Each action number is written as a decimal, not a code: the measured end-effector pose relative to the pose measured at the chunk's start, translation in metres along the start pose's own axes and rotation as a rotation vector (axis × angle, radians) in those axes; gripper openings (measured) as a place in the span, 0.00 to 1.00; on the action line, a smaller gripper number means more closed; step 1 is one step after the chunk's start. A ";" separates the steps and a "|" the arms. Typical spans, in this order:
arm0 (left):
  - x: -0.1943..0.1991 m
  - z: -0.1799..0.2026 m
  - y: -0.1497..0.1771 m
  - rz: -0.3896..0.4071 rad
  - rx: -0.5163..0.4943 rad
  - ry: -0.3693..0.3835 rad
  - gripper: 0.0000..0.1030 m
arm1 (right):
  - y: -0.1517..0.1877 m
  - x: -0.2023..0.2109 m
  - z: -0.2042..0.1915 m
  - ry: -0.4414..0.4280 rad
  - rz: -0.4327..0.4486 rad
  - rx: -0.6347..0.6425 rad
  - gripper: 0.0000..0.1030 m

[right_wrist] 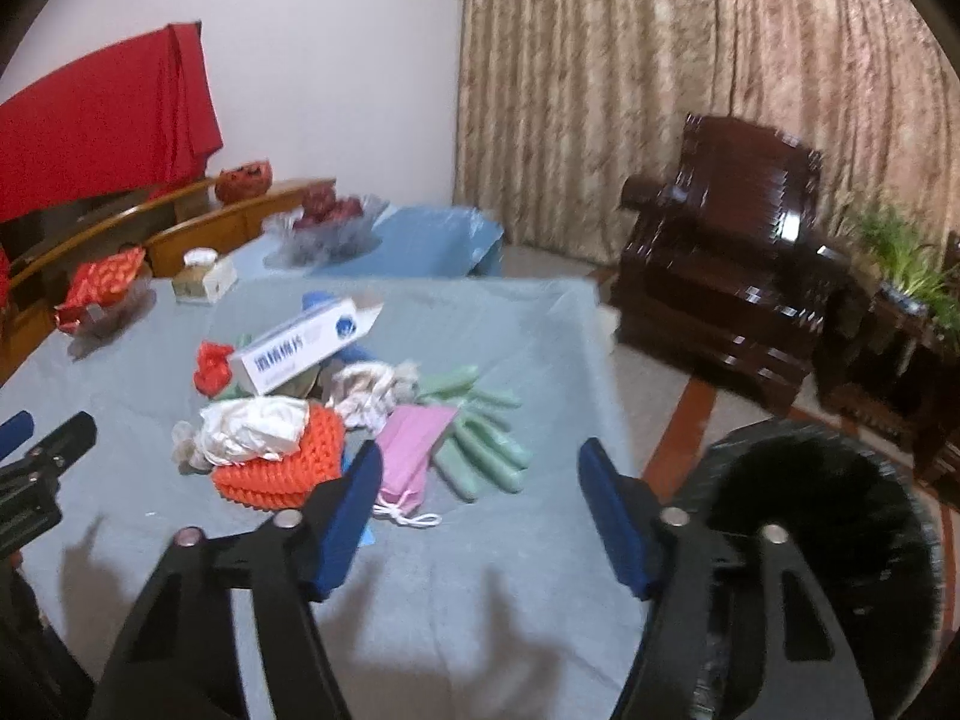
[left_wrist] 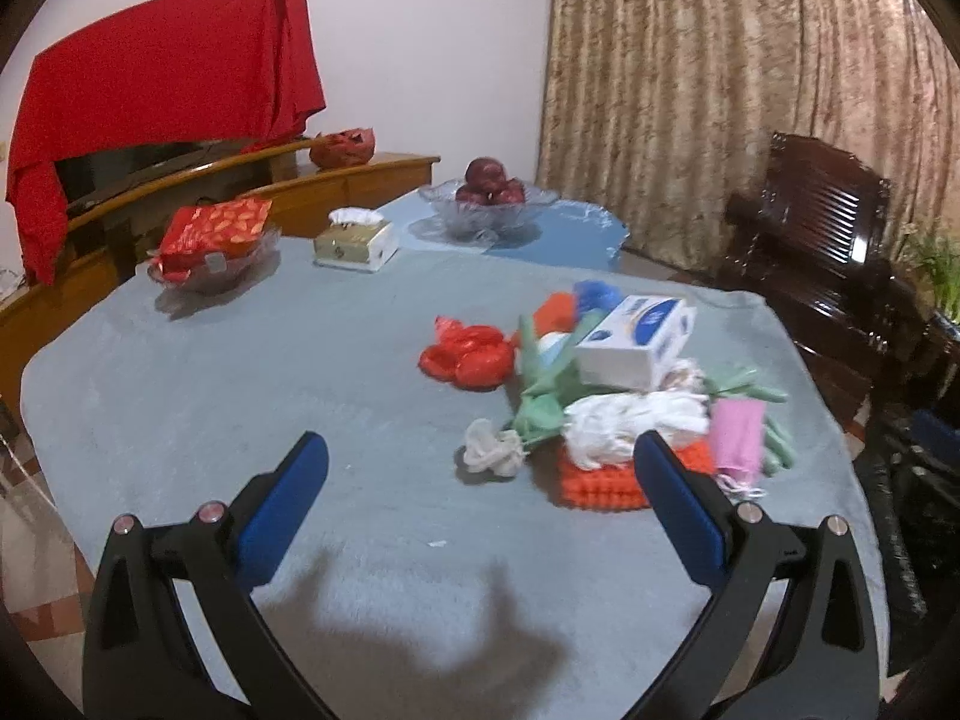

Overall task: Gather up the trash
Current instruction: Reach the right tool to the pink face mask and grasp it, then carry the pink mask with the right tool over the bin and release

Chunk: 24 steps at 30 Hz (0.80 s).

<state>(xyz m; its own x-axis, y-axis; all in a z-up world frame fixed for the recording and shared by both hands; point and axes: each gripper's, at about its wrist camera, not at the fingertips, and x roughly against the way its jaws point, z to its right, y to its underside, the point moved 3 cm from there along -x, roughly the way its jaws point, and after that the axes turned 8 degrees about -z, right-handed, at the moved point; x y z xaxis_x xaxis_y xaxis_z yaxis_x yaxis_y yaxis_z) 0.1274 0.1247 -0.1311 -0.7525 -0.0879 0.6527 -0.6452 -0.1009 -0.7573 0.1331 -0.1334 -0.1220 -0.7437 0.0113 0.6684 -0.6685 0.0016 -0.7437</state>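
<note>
A heap of trash lies on the grey-blue table cloth: a white and blue carton, crumpled white tissue, an orange foam net, a pink face mask, green gloves, a red plastic bag and a grey wad. My left gripper is open, just short of the heap. My right gripper is open above the mask and gloves. A black-lined bin stands beside the table at the right.
Farther back on the table stand a glass dish with a red packet, a tissue box and a glass bowl of red fruit. A dark wooden armchair and a plant stand right of the table.
</note>
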 end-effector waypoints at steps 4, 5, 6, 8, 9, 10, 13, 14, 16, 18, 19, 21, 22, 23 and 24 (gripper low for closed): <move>-0.024 -0.002 -0.004 -0.015 -0.022 -0.043 0.95 | 0.001 -0.052 -0.016 -0.011 -0.078 0.016 0.54; -0.031 -0.002 -0.005 -0.021 -0.028 -0.053 0.93 | 0.002 -0.059 -0.017 -0.018 -0.094 0.017 0.54; -0.036 -0.003 -0.006 -0.027 -0.031 -0.052 0.90 | 0.002 -0.069 -0.019 -0.026 -0.117 0.017 0.53; -0.046 -0.002 -0.007 -0.042 -0.040 -0.044 0.86 | 0.004 -0.083 -0.023 -0.038 -0.151 0.011 0.51; -0.049 -0.002 -0.007 -0.046 -0.046 -0.037 0.81 | 0.004 -0.090 -0.024 -0.038 -0.166 0.010 0.49; -0.053 -0.001 -0.008 -0.050 -0.051 -0.032 0.81 | 0.004 -0.095 -0.026 -0.037 -0.180 0.014 0.46; -0.061 0.005 -0.008 -0.060 -0.067 -0.020 0.78 | 0.006 -0.108 -0.031 -0.065 -0.214 0.032 0.32; -0.063 0.008 -0.009 -0.061 -0.075 -0.012 0.78 | 0.006 -0.111 -0.032 -0.073 -0.224 0.038 0.29; -0.066 0.014 -0.008 -0.058 -0.087 -0.005 0.78 | 0.008 -0.116 -0.034 -0.096 -0.242 0.043 0.10; -0.068 0.021 -0.009 -0.056 -0.099 0.007 0.75 | 0.008 -0.113 -0.032 -0.108 -0.235 0.033 0.03; -0.069 0.025 -0.008 -0.054 -0.104 0.012 0.74 | 0.007 -0.113 -0.031 -0.113 -0.233 0.032 0.02; -0.069 0.033 -0.009 -0.053 -0.116 0.026 0.72 | 0.006 -0.108 -0.026 -0.123 -0.221 0.022 0.02; -0.071 0.037 -0.009 -0.053 -0.123 0.033 0.72 | 0.005 -0.105 -0.024 -0.124 -0.216 0.018 0.02; -0.072 0.043 -0.010 -0.052 -0.134 0.041 0.72 | 0.004 -0.101 -0.021 -0.121 -0.205 0.012 0.02; -0.073 0.047 -0.011 -0.050 -0.142 0.045 0.72 | 0.003 -0.096 -0.017 -0.118 -0.195 0.007 0.02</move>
<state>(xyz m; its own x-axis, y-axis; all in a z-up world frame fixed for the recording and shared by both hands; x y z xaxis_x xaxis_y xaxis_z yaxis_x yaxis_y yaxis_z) 0.1958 0.0856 -0.1694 -0.7218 -0.0410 0.6909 -0.6921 0.0375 -0.7208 0.2031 -0.1170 -0.1886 -0.5961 -0.1051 0.7960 -0.7994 -0.0151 -0.6006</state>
